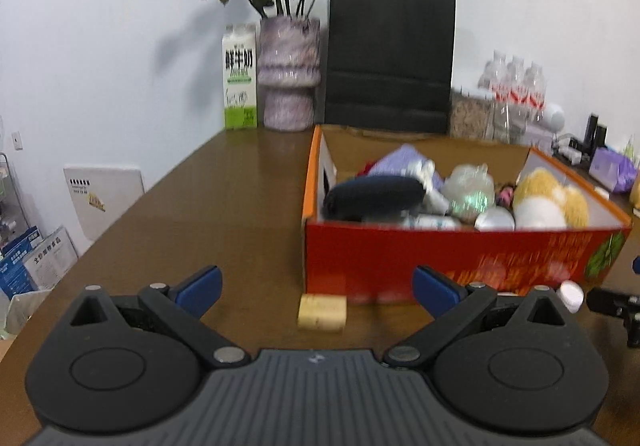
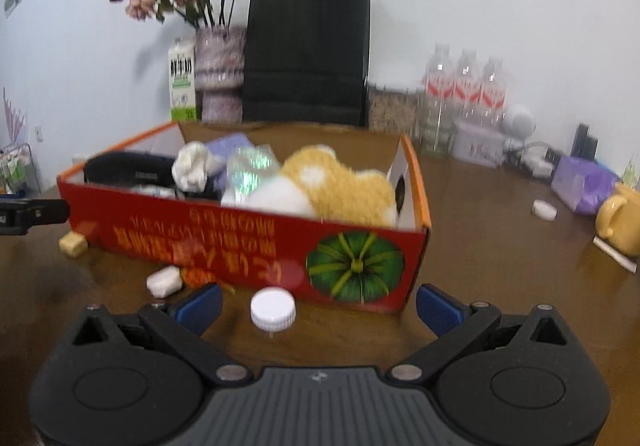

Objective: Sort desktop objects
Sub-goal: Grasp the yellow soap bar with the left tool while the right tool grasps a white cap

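In the left wrist view, the left gripper (image 1: 317, 288) is hovering with its jaws spread wide and empty; a small yellow block (image 1: 322, 312) is lying at lower centre, just before the red box (image 1: 440, 258).

In the right wrist view, the right gripper (image 2: 319, 309) is likewise gaping, and a white cap (image 2: 273, 309) is sitting between its fingertips at centre, beside the box (image 2: 248, 246).

On the tabletop (image 1: 248, 182) a box (image 2: 248, 246) holds a plush toy (image 2: 340, 182) at its right end, with a cap (image 2: 273, 308), a small block (image 2: 73, 244) and a pale lump (image 2: 164, 281) on its near side, and a bag (image 2: 306, 54), vase (image 2: 220, 74) and carton (image 2: 182, 80) on its far side.
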The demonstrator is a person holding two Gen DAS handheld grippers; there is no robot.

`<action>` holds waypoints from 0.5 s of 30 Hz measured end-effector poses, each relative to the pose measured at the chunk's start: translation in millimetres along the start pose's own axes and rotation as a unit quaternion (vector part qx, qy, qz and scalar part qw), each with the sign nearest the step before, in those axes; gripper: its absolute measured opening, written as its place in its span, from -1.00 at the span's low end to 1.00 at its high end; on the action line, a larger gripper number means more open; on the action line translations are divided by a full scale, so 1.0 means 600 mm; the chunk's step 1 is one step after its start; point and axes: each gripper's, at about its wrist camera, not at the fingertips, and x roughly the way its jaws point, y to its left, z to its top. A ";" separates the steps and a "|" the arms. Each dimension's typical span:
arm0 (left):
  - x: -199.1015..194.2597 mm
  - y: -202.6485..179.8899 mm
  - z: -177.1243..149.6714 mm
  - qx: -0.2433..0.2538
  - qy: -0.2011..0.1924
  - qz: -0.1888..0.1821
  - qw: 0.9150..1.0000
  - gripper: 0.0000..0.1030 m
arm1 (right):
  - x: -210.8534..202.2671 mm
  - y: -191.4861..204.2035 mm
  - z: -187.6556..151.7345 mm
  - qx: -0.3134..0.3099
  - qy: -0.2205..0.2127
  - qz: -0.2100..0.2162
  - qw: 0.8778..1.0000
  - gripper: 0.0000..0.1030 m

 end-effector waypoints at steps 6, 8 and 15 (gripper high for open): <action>0.012 -0.003 -0.021 0.035 0.029 0.008 0.999 1.00 | 0.019 0.003 -0.009 -0.001 0.035 0.001 0.999 1.00; 0.018 -0.003 -0.025 0.037 0.037 0.007 0.999 1.00 | 0.025 0.002 -0.011 0.003 0.045 0.000 0.999 1.00; 0.041 -0.002 -0.027 0.042 0.060 0.009 0.997 1.00 | 0.036 -0.004 -0.012 0.020 0.064 0.009 0.998 1.00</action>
